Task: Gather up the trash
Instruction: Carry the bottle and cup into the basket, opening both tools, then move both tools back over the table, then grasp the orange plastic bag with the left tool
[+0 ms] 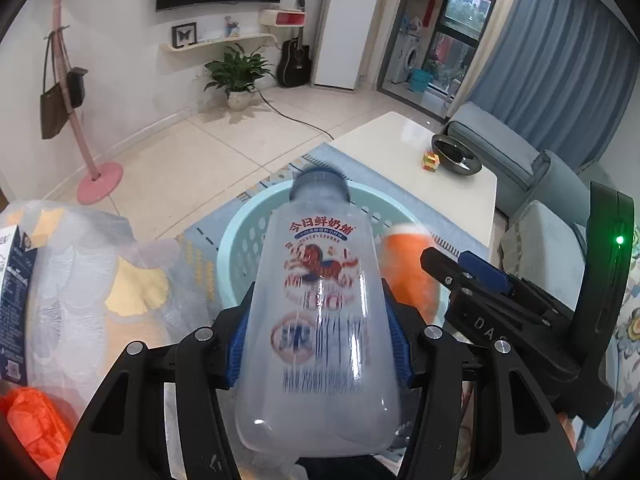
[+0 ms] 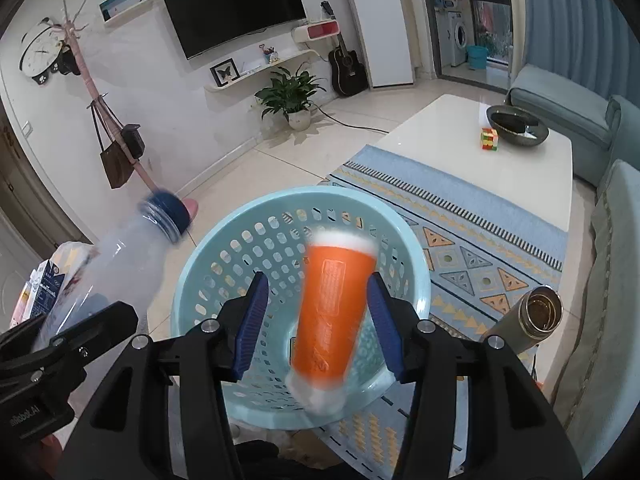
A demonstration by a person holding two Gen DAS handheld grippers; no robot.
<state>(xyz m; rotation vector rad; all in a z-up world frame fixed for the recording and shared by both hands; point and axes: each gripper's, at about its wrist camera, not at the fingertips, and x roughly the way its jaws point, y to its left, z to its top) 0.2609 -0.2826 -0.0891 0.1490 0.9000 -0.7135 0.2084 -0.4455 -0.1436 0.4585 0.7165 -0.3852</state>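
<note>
A clear plastic milk bottle (image 1: 320, 300) with a blue cap and red horse print sits between the blue pads of my left gripper (image 1: 318, 320), which is shut on its body; the bottle (image 2: 132, 256) points toward the basket from the left. A light blue perforated basket (image 2: 192, 288) stands on the rug below both grippers. An orange paper cup (image 2: 332, 312), blurred, hangs over the basket's inside between the jaws of my right gripper (image 2: 316, 292). A clear gap separates the left pad from the cup, so the jaws stand open. The cup (image 1: 408, 264) also shows beside the bottle.
A translucent bag (image 1: 80, 280) with packaging and a milk carton (image 1: 12, 280) lies at the left. A metal flask (image 2: 536, 312) lies on the patterned rug (image 2: 480, 240). A white table (image 2: 460, 140) carries a colour cube (image 2: 490, 140) and a dark bowl (image 2: 516, 124). A sofa (image 2: 612, 280) lines the right.
</note>
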